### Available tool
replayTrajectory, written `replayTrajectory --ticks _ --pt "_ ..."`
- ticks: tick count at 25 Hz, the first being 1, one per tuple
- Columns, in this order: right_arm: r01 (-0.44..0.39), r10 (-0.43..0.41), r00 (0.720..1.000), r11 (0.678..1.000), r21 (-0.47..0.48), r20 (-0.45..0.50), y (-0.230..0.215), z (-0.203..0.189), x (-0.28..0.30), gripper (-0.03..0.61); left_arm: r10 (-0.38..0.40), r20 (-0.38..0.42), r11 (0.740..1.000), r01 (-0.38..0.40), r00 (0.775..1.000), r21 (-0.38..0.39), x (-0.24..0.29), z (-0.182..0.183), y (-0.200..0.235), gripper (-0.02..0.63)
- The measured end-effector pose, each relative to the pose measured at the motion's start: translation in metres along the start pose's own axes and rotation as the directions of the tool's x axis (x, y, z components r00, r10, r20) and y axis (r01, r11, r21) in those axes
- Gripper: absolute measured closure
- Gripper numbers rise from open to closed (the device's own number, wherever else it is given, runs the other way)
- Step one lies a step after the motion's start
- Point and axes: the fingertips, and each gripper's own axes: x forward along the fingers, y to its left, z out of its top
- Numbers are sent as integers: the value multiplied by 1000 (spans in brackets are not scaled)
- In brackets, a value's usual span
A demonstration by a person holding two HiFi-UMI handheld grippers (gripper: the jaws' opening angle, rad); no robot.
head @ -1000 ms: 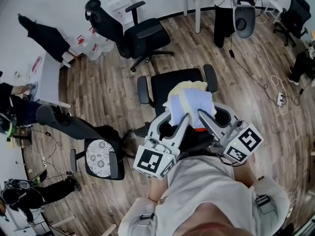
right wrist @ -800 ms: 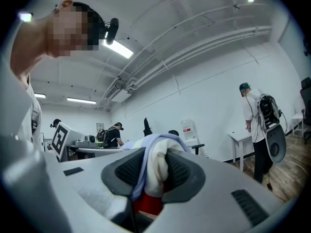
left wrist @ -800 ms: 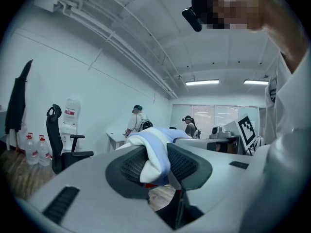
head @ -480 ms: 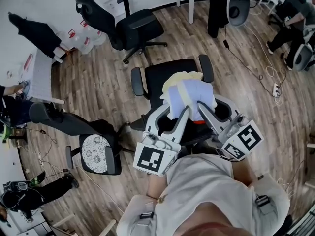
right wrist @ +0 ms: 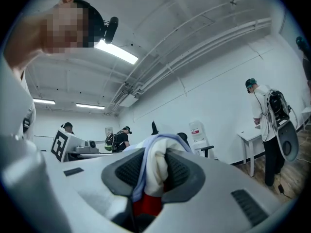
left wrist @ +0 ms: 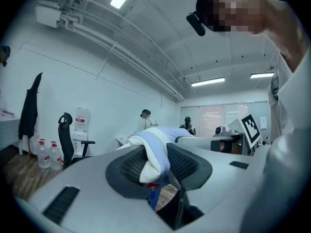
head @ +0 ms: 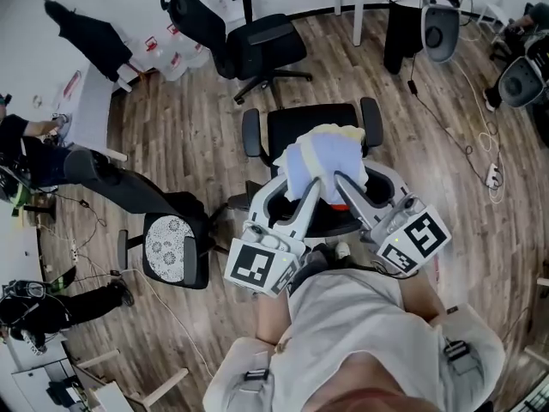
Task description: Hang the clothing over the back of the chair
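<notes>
1. Clothing [head: 324,154]: pale blue and cream fabric bunched in a wad with a bit of red lower down, held in the air by both grippers over the seat of the black chair [head: 302,127], in front of the person's chest
2. Left gripper [head: 302,187]: jaws about half closed, ribbed pads [left wrist: 130,166] pinching a fold of blue-white cloth, which spills over the top of the jaws
3. Right gripper [head: 353,180]: same, jaws part closed on a fold of cream and blue cloth, pads [right wrist: 127,168] pressing both sides, red fabric hanging just below the pinch
4. Both grippers point roughly level and sit close together, so the garment is crumpled between them, not spread
5. Chair back: seems to be the dark edge just under the grippers, nearest the person, mostly hidden by them; can't tell if cloth touches it
6. Handling, judged: light, soft and floppy, will sag and drape under its own weight; not fragile; smooth fabric could slide out of a shallow pinch, or off the backrest if weight hangs uneven
7. Where to hold, judged: two separated spots along one edge, shoulders or hem, with a thick fold deep in the pads; draw the grippers apart to open it, then lay the middle across the back
8. Stage, judged: garment lifted, not yet hung
</notes>
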Motion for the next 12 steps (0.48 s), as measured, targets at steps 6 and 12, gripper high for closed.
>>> replayTrajectory --ticks 6,12 --pt "-50 50 999 999 14 8 18 -5 -13 468 43 4 999 -43 999 20 -20 -3 -13 477" --pt "-81 80 997 995 55 20 26 -4 -22 466 66 -4 997 -65 998 39 -29 0 -22 477"
